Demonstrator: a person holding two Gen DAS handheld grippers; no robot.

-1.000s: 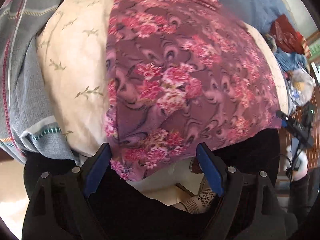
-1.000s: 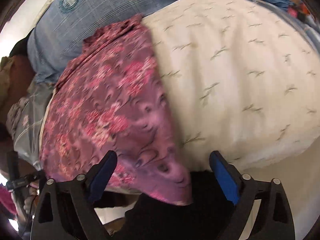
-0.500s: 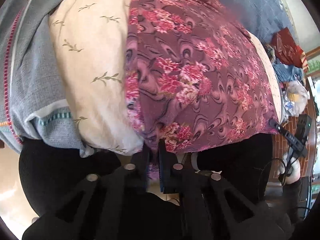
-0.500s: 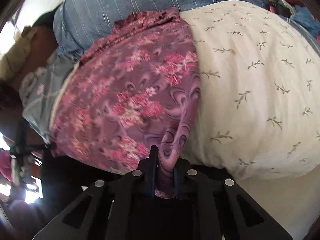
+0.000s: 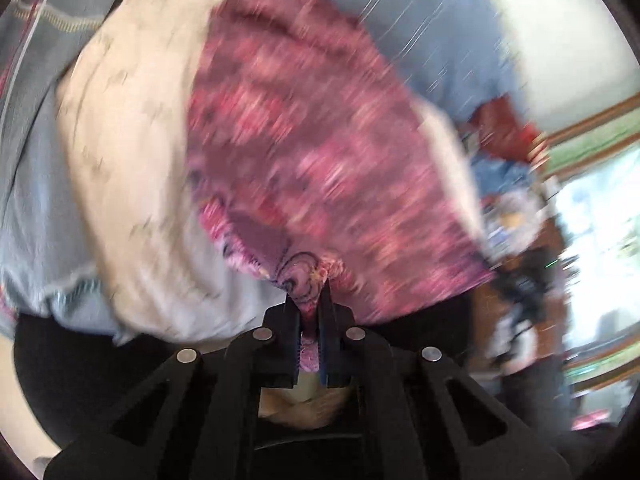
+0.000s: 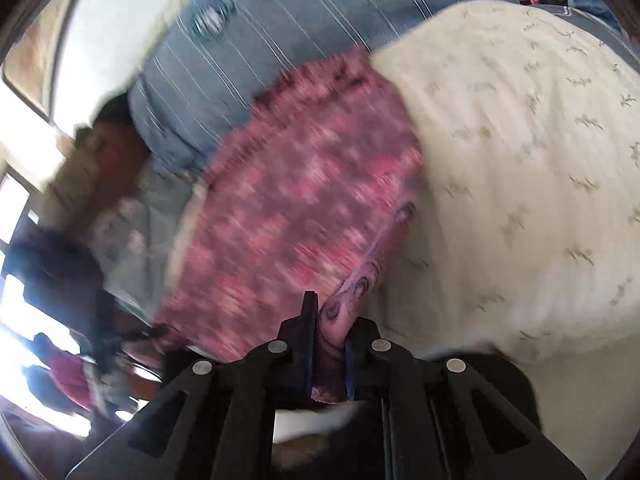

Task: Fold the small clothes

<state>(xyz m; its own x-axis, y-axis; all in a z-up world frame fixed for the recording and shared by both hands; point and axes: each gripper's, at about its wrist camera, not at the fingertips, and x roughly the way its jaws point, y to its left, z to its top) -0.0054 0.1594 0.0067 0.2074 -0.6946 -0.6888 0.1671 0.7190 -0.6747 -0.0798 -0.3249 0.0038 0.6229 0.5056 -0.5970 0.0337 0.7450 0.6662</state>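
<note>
Both tongs, left point(image 5: 310, 320) and right point(image 6: 328, 344), clamp the floral cloth's point(image 5: 320, 152) near hem; motion blur smears its pattern.

Pretty blurry shot. Left gripper point(image 5: 309, 320) at bottom centre is clamped on the near edge of the pink floral cloth point(image 5: 320, 152), which lies over a cream leaf-print cover point(image 5: 128, 152); blue striped fabric point(image 5: 432, 28) up top.
</note>
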